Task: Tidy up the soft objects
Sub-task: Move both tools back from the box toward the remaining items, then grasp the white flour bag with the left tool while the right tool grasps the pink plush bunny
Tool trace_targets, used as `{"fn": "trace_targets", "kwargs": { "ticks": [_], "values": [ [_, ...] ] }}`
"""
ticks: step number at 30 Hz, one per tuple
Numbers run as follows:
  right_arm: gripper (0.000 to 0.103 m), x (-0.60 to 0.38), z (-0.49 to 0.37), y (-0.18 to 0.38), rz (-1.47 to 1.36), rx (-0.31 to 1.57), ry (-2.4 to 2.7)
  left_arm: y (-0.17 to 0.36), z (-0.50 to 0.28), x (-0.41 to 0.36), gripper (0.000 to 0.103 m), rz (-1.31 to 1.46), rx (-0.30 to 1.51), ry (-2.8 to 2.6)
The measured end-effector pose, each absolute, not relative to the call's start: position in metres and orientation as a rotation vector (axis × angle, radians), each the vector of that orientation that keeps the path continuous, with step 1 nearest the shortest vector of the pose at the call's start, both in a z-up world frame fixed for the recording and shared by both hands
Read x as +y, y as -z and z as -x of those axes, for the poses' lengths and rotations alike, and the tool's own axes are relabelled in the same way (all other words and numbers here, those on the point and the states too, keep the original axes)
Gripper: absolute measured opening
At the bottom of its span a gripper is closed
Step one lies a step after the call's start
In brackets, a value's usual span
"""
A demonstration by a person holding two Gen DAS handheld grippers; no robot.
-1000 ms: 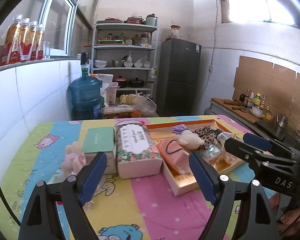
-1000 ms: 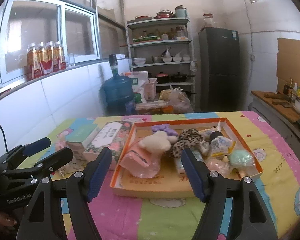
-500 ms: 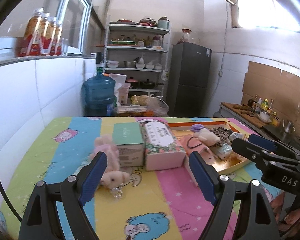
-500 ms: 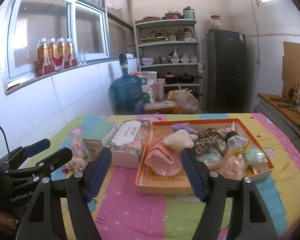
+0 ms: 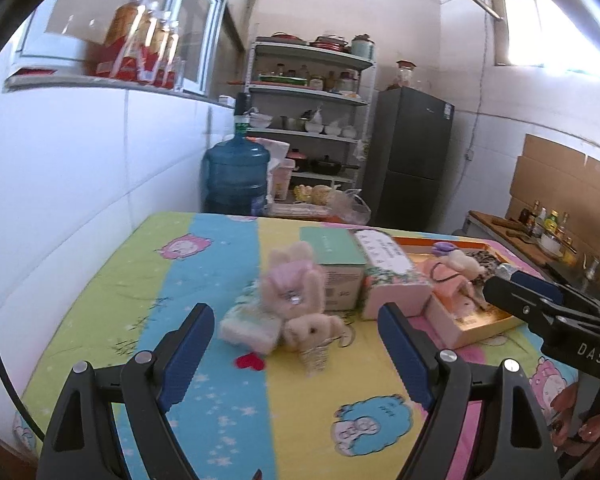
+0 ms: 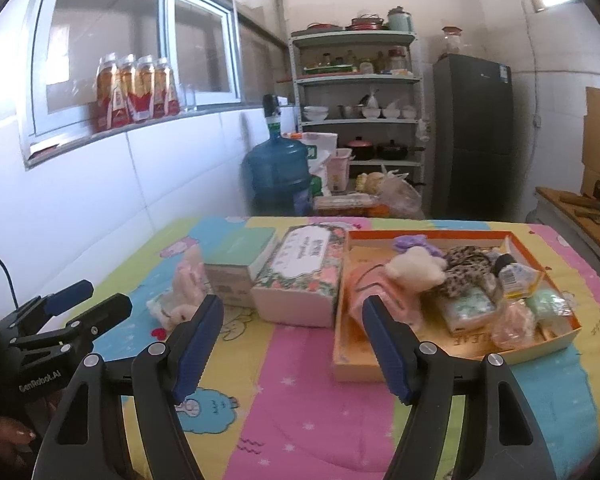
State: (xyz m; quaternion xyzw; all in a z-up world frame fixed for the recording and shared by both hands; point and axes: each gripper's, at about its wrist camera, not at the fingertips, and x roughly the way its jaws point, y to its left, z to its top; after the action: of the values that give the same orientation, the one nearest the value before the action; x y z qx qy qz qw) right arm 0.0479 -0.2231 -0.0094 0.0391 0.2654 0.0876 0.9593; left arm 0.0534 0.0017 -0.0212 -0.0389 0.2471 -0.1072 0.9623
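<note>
- My left tongs [image 5: 296, 354] stand wide apart with nothing between the pads, pointed down at the worktop [image 5: 204, 264] and its cartoon-print cover.
- Just past them lies a pink plush rabbit [image 5: 296, 294], resting against a small pale packet [image 5: 250, 326] — both blurred, so I can't make out finer detail.
- My right tongs [image 6: 292, 346] are also wide apart and empty.
- Ahead of them sits the orange tray [image 6: 540, 258], crowded with soft things: a cream plush [image 6: 416, 270], a leopard-print piece [image 6: 466, 266], a pink pouch [image 6: 376, 284].
- Between rabbit and tray stand two boxes side by side — a green-topped box [image 6: 240, 264] and a floral tissue box [image 6: 300, 276], which touches the tray's left wall.
</note>
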Motion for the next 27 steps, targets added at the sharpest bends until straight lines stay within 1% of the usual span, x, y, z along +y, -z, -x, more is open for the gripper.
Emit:
{"fn": "trace_targets", "kwargs": {
  "ticks": [11, 27],
  "values": [
    [0.074, -0.174, -0.070, 0.030, -0.066, 0.607, -0.315, 0.032, -0.054, 0.042, 0.084, 0.116, 0.509, 0.133],
    [0.073, -0.122, -0.127, 0.056, -0.078, 0.685, -0.440, 0.044, -0.071, 0.073, 0.084, 0.145, 0.537, 0.092]
  ]
}}
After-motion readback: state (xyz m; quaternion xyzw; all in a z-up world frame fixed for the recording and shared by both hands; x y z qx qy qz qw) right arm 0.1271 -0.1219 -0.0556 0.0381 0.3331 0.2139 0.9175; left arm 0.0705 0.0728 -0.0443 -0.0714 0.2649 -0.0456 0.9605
